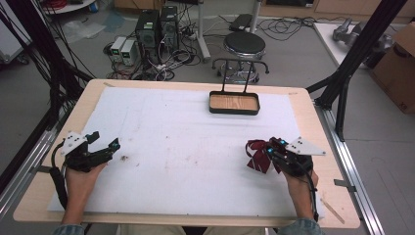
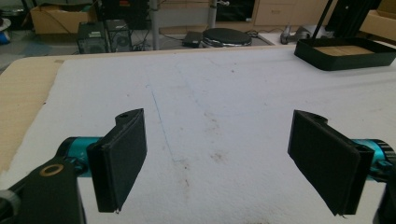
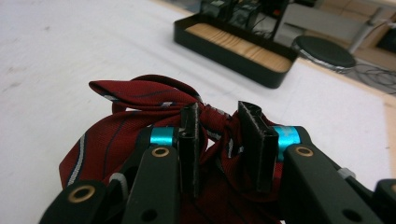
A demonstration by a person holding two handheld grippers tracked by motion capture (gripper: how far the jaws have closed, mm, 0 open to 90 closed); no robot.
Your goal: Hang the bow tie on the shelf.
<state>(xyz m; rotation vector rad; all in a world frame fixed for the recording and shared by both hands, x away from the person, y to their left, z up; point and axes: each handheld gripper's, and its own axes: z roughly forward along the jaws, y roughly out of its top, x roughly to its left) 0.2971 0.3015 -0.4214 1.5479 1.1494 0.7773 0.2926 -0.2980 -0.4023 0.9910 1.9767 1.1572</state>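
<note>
Bow tie (image 3: 140, 121) near counter's right edge — right hand-held gripper (image 3: 223, 144) clamped on its knot; left hand-held gripper (image 2: 224, 158) apart, idle. Likely next: carry to tray (image 1: 234, 110).

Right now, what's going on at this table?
A person works two handheld grippers over a white mat. The right gripper has its jaws around the knot of a dark red striped bow tie, which lies on the mat. The left gripper is open and holds nothing. A black wood-bottomed tray sits at the far edge.

Dark red striped bow tie (image 1: 258, 155), bunched on the white mat at the table's right, knot between the right tongs (image 3: 223, 147)
</note>
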